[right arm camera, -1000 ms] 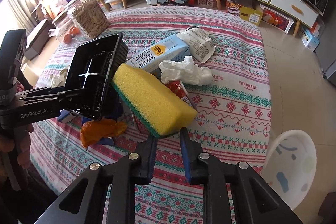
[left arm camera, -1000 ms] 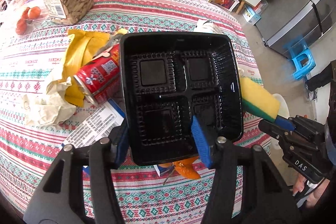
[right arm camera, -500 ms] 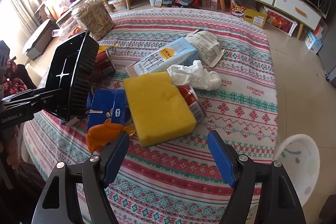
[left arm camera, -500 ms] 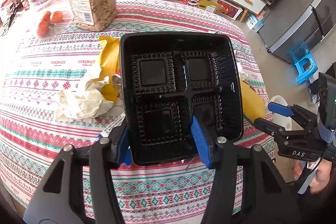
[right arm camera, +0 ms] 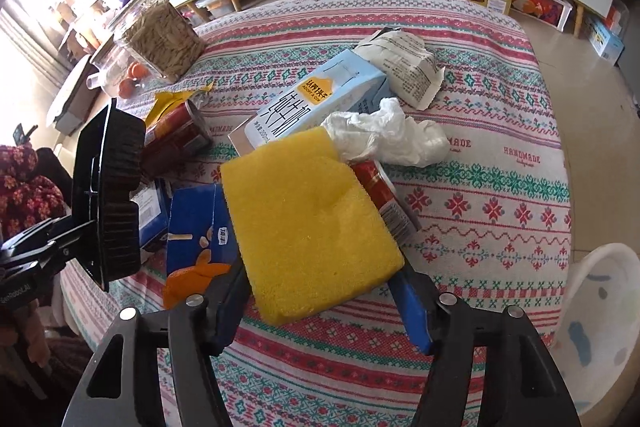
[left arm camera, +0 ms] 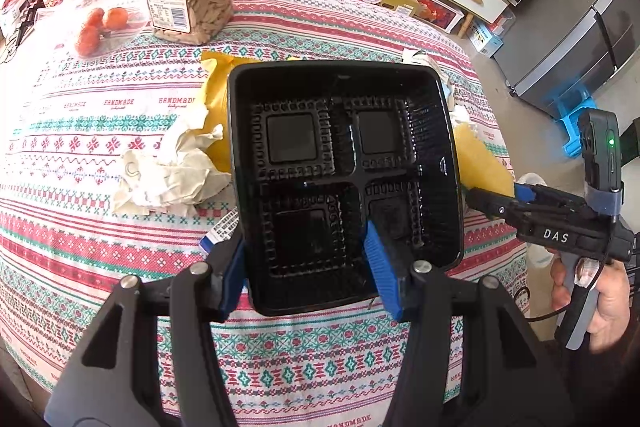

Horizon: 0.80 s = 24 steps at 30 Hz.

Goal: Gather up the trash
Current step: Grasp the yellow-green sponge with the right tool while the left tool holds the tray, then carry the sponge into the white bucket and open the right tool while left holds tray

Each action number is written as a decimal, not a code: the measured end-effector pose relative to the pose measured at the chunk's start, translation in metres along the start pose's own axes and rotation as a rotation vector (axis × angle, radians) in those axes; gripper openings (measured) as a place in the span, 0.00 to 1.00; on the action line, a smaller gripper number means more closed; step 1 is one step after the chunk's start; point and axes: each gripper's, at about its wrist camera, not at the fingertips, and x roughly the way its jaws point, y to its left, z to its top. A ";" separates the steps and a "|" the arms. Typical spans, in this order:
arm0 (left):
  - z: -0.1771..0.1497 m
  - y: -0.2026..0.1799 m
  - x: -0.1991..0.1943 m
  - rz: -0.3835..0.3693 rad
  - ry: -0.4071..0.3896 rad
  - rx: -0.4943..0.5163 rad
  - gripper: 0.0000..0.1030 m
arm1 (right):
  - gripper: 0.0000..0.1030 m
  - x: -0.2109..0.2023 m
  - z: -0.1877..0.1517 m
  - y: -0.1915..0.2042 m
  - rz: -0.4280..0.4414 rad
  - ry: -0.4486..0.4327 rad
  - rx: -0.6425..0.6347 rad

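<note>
The right tool (right arm camera: 320, 291) has its two blue-padded fingers (right arm camera: 412, 311) spread around the near end of a yellow sponge (right arm camera: 308, 227); whether the pads press it cannot be told. The sponge lies over a red can (right arm camera: 384, 199) and against a blue snack box (right arm camera: 196, 227). Beyond it are a pale-blue milk carton (right arm camera: 316, 99), a crumpled white tissue (right arm camera: 384, 135) and a white printed wrapper (right arm camera: 408, 67). At the left, the left tool (right arm camera: 44, 247) holds a black plastic tray (right arm camera: 108, 195) on edge above the patterned worktop (right arm camera: 500, 187). A jar of seeds (right arm camera: 160, 39) stands at the far left, and a white basin (right arm camera: 600, 327) sits off the right edge.
</note>
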 end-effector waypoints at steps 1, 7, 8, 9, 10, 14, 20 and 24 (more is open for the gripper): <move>0.000 -0.001 -0.001 -0.002 -0.003 0.000 0.55 | 0.63 -0.004 -0.001 0.000 0.007 -0.009 0.009; -0.003 -0.013 0.000 -0.004 -0.013 0.012 0.55 | 0.62 -0.033 -0.011 0.001 0.028 -0.073 0.004; -0.003 -0.015 0.000 -0.006 -0.014 0.013 0.55 | 0.62 -0.037 -0.013 0.001 0.025 -0.081 -0.001; -0.003 -0.018 0.000 -0.009 -0.015 0.014 0.55 | 0.62 -0.042 -0.016 0.000 0.022 -0.090 -0.003; -0.003 -0.020 0.001 -0.012 -0.016 0.015 0.55 | 0.62 -0.048 -0.019 -0.002 0.022 -0.100 -0.003; -0.005 -0.031 0.003 -0.023 -0.019 0.021 0.55 | 0.62 -0.065 -0.028 -0.018 0.008 -0.131 0.016; -0.011 -0.055 0.010 -0.027 -0.011 0.063 0.55 | 0.62 -0.086 -0.052 -0.067 -0.054 -0.144 0.096; -0.014 -0.079 0.016 -0.040 -0.003 0.110 0.55 | 0.62 -0.103 -0.072 -0.106 -0.099 -0.154 0.170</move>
